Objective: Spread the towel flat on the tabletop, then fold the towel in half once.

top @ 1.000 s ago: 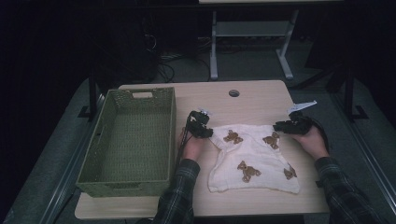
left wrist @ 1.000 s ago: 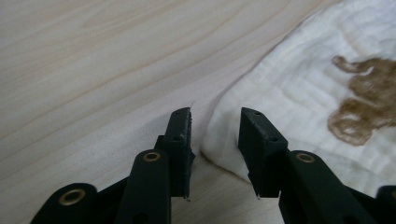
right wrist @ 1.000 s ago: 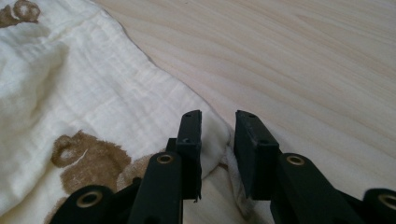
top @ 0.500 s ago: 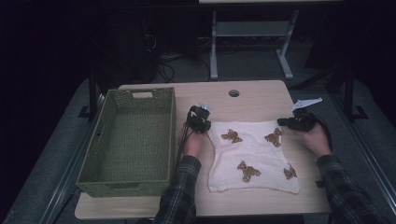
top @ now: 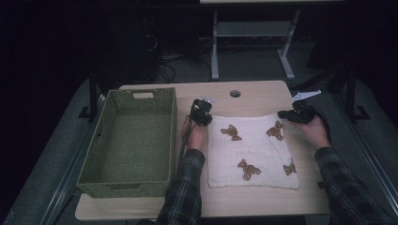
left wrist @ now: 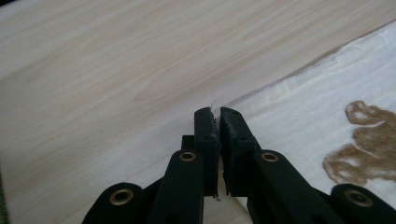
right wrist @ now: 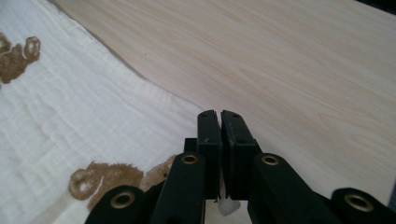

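— Pale wood-grain table (top: 253,96) under dim light, dark floor and cables beyond it: what lies on it?

— A white muslin cloth printed with brown teddy bears (top: 253,150), spread flat over the right half, its near edge close to the table's front edge. A green woven rectangular basket (top: 129,140) sits along the left edge, nothing visible inside.

— And the two hands?

— Plaid-sleeved forearms come in from the front edge. The left gripper (top: 202,115) sits at the cloth's far left corner, the right gripper (top: 295,115) at its far right corner (both corners towards the table's back edge).

— How do the jaws stand?

— Pressed nearly together on both. In the left gripper view the left gripper (left wrist: 215,112) pinches the cloth's corner (left wrist: 317,107), a thread poking up between the tips. In the right gripper view the right gripper (right wrist: 218,114) is clamped on the cloth's edge (right wrist: 84,121), a scrap of white fabric showing under the jaws.
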The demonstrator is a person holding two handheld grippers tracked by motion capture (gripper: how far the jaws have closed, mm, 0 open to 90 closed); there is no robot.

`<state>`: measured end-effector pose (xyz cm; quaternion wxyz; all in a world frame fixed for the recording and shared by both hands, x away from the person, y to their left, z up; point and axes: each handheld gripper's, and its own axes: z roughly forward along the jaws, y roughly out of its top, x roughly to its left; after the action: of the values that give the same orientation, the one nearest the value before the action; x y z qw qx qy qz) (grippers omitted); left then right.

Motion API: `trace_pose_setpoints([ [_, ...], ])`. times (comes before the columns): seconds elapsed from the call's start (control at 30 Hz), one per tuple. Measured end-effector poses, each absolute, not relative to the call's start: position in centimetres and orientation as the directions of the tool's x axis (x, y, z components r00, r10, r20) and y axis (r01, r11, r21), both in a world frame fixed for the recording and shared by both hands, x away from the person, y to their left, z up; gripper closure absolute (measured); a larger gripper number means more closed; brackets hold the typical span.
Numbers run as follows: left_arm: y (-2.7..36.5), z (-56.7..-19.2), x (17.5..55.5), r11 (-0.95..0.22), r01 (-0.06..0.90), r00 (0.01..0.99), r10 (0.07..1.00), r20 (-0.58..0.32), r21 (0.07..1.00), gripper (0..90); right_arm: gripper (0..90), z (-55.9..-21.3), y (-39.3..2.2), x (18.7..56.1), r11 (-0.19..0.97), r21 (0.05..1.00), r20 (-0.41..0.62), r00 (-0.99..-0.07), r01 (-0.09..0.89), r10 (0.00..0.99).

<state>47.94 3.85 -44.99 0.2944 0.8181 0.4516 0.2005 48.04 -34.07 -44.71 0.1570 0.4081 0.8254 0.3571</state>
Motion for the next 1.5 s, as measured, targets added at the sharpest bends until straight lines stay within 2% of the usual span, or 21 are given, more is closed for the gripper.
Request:
trace_pose_setpoints([
  [0.17,4.3,-45.4,48.3,-0.408,0.628,0.505,0.861,0.052,0.663,71.8,74.9,-45.0,-34.0,48.3,0.396,0.721,0.054,-0.616,0.568,0.786],
  [0.27,4.6,-45.3,48.5,-0.388,0.629,0.494,0.868,0.038,0.674,67.0,73.1,-44.9,-34.3,48.4,0.373,0.731,0.071,-0.607,0.571,0.791],
  [0.5,5.0,-46.1,48.8,-0.391,0.648,0.487,0.872,0.039,0.654,63.9,71.5,-46.3,-34.6,49.1,0.361,0.705,0.104,-0.593,0.610,0.798],
  [0.8,4.9,-46.3,48.8,-0.393,0.647,0.493,0.869,0.035,0.653,66.9,73.0,-47.4,-34.4,49.0,0.378,0.696,0.093,-0.599,0.610,0.796],
  [0.97,4.6,-46.4,48.7,-0.396,0.643,0.514,0.857,0.013,0.655,82.1,83.2,-47.4,-34.2,48.8,0.383,0.695,0.095,-0.605,0.609,0.791],
  [1.03,4.5,-46.4,48.7,-0.391,0.647,0.513,0.859,0.006,0.655,85.5,85.5,-47.4,-34.1,48.8,0.389,0.693,0.091,-0.609,0.607,0.788],
  [1.5,3.8,-45.9,48.5,-0.358,0.637,0.534,0.843,-0.056,0.683,87.0,87.1,-45.7,-35.6,49.3,0.386,0.701,0.039,-0.573,0.600,0.819],
])
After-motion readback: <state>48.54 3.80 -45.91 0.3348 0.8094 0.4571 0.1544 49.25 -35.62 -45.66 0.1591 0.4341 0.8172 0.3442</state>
